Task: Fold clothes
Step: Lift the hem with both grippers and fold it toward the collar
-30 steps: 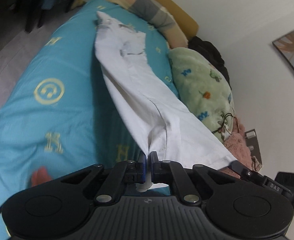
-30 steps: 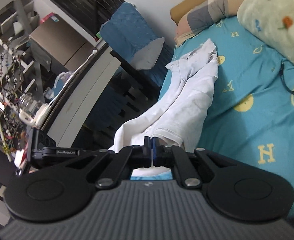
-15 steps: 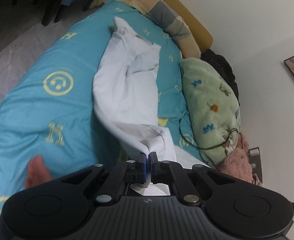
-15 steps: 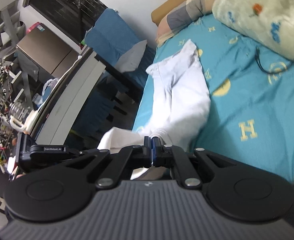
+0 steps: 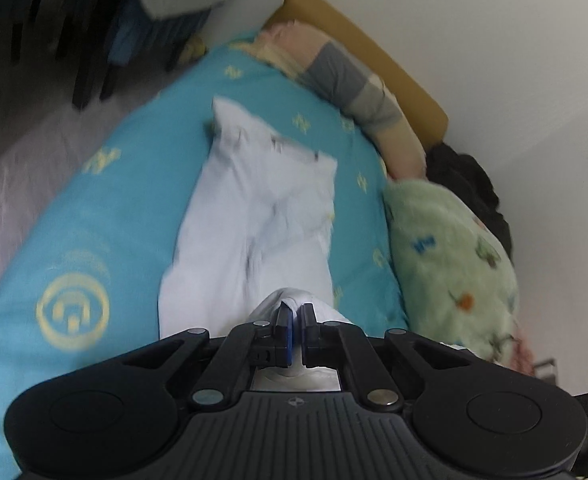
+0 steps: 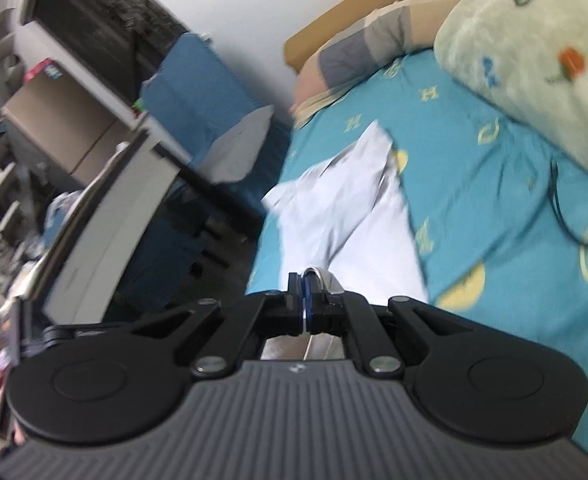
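Note:
A pair of white trousers (image 5: 253, 216) lies lengthwise on the turquoise bed cover (image 5: 77, 240), waistband at the far end. It also shows in the right wrist view (image 6: 350, 216). My left gripper (image 5: 297, 314) is shut on one leg's hem, held just above the cloth. My right gripper (image 6: 309, 284) is shut on the other hem near the bed's left edge. Both views are blurred by motion.
A green plush blanket (image 5: 450, 256) lies along the wall side. A striped pillow (image 5: 354, 88) rests against the wooden headboard (image 5: 374, 52). A black cable (image 6: 562, 216) lies on the cover. A desk (image 6: 105, 232) and a blue chair (image 6: 197, 92) stand beside the bed.
Both grippers have carried the leg hems forward toward the waistband. The trousers, stretched and lifted before, now lie slack and doubled over on the bed.

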The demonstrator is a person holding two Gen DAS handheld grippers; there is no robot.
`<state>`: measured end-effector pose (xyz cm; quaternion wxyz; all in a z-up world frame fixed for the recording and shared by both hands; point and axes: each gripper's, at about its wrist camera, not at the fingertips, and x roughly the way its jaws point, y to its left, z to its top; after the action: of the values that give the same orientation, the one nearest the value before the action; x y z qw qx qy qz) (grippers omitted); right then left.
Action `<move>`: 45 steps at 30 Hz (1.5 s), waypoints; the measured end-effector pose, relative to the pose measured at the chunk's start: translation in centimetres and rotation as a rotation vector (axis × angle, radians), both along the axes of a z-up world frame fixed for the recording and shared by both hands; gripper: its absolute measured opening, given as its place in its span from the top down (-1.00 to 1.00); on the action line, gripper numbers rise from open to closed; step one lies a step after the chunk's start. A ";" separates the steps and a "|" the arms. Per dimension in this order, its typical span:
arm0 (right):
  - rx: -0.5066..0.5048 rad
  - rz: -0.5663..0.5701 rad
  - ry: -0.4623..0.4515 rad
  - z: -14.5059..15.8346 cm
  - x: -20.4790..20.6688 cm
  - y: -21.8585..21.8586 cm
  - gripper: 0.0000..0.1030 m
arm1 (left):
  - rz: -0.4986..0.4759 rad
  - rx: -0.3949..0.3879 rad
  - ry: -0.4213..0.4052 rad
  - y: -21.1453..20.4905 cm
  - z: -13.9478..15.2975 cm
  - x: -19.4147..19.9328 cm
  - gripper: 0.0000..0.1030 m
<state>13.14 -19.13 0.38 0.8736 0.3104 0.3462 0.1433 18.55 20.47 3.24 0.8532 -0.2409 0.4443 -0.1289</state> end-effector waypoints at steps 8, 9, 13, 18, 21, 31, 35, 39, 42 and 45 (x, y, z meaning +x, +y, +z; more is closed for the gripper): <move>-0.153 -0.005 -0.010 -6.5 13.6 1.6 0.91 | 0.024 0.262 -0.180 -3.2 -5.2 9.6 0.92; -0.185 0.008 -0.007 -7.7 15.0 2.1 0.91 | 0.037 0.273 -0.177 -3.3 -6.4 10.5 0.92; -0.295 0.049 0.006 -11.9 19.1 3.6 0.89 | 0.053 0.307 -0.145 -3.4 -11.2 12.5 0.89; -0.302 0.047 0.033 -14.3 19.9 3.7 0.86 | 0.000 0.319 -0.124 -3.5 -12.3 12.3 0.47; -0.244 0.030 0.056 -13.9 18.3 3.1 0.78 | 0.002 0.266 -0.074 -3.1 -11.2 11.2 -0.03; -0.090 -0.014 0.082 -10.6 7.8 2.2 -0.50 | 0.120 -0.094 0.216 0.5 -8.8 1.7 -0.53; 0.088 -0.067 0.096 -10.6 2.3 0.9 -0.51 | 0.229 -0.278 0.392 1.8 -11.2 -1.5 -0.53; 0.211 -0.067 0.146 -12.5 -1.0 0.5 -0.51 | 0.299 -0.326 0.425 0.8 -13.0 -3.2 -0.39; 0.246 -0.074 0.187 -14.3 -2.4 0.9 -0.51 | 0.353 -0.324 0.361 0.0 -13.4 -3.7 -0.33; 0.366 -0.064 0.241 -16.5 -2.2 1.7 -0.51 | 0.397 -0.308 0.350 -0.4 -14.4 -3.4 -0.29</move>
<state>10.96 -17.44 -16.11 0.7593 0.4894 0.4061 0.1376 15.12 20.05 -11.20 0.7255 -0.4682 0.5041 0.0177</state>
